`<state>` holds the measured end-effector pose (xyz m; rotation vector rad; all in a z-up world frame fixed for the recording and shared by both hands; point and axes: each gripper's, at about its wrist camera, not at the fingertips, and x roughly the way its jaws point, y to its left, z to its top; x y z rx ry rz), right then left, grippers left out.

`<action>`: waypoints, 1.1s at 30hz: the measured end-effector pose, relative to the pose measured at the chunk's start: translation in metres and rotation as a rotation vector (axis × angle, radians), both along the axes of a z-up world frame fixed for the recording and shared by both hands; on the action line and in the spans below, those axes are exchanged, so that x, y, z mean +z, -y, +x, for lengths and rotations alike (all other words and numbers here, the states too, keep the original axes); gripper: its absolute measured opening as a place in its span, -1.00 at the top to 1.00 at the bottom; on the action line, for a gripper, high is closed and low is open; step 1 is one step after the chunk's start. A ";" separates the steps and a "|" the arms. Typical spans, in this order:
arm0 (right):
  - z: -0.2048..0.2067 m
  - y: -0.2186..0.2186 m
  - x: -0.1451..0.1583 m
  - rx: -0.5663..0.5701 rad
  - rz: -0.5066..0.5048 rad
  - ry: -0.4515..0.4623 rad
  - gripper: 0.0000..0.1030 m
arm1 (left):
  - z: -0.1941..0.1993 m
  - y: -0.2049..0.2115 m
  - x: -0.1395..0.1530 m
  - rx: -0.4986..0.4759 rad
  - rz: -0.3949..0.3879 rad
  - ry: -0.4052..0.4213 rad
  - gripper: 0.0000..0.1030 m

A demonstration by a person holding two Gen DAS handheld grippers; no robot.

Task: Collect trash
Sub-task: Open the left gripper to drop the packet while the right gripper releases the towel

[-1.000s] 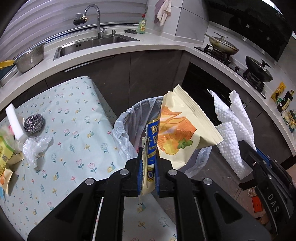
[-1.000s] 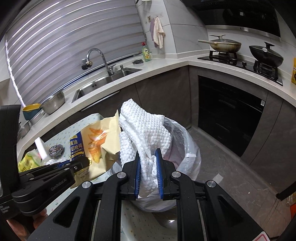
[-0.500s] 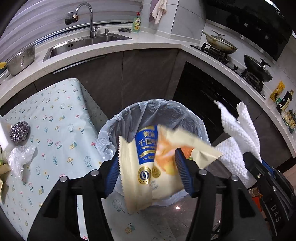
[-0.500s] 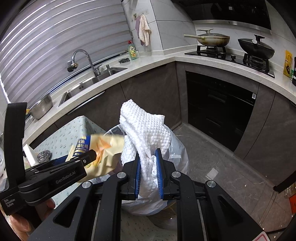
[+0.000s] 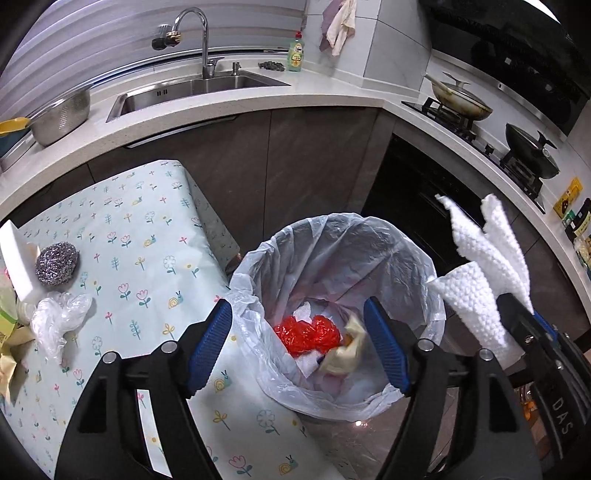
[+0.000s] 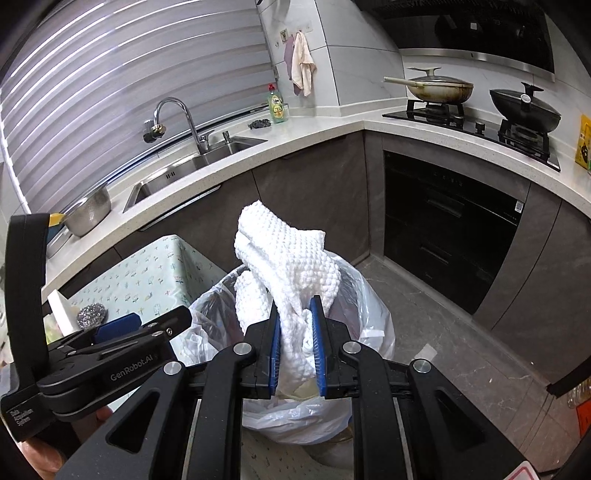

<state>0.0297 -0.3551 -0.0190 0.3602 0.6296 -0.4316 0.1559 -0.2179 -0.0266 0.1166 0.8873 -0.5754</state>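
Since the earlier frames, the yellow-and-blue foil snack wrapper point(image 5: 345, 350) has left the left tool point(image 5: 297, 345) and now lies inside the round trash bin lined with a translucent white plastic bag point(image 5: 332, 236). It rests crumpled beside a red mesh net point(image 5: 306, 332) and white paper scraps; motion blur makes its exact pose uncertain. The left tool was clenched on the wrapper one second ago. Its jaws are now opening, with nothing between the blue pads point(image 5: 210, 339), and it hangs over the bin mouth.

The right tool point(image 6: 297, 345) stays clenched on the white waffle-textured cloth point(image 6: 291, 266), as before. The cloth stands up from the jaws and hangs above the near rim of the bin. In the left wrist view the same cloth point(image 5: 476, 269) appears at the right, beside the bin.

The desk with a pale green floral tablecloth point(image 5: 140, 229) stands just beside the bin. At its left end lie a steel-wool scouring ball point(image 5: 57, 258), a white sponge block point(image 5: 16, 258) and a crumpled clear plastic bag point(image 5: 55, 321), close together.

Behind, an L-shaped white stone kitchen worktop point(image 5: 258, 103) carries a stainless steel sink point(image 5: 192, 90) with a chrome tap point(image 5: 192, 29), a green dish-soap bottle point(image 5: 296, 55) and a metal colander point(image 5: 61, 118). A gas hob point(image 6: 469, 125) holds two lidded pans. The floor is grey stone tile point(image 6: 443, 332).
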 end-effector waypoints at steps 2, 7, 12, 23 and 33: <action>0.002 0.000 0.002 0.007 -0.002 0.002 0.72 | 0.002 -0.004 0.000 0.010 -0.008 -0.008 -0.36; 0.013 -0.004 -0.001 0.033 -0.004 -0.011 0.64 | 0.004 -0.015 0.000 0.040 -0.016 -0.012 -0.36; 0.030 -0.013 -0.002 0.059 -0.017 -0.020 0.51 | 0.006 -0.028 0.003 0.072 -0.014 -0.002 -0.46; 0.040 -0.036 0.013 0.085 -0.047 0.019 -0.07 | 0.013 -0.058 0.012 0.133 -0.022 0.028 -0.58; 0.041 -0.075 0.025 0.159 -0.055 0.041 -0.16 | 0.011 -0.097 0.020 0.202 -0.035 0.054 -0.65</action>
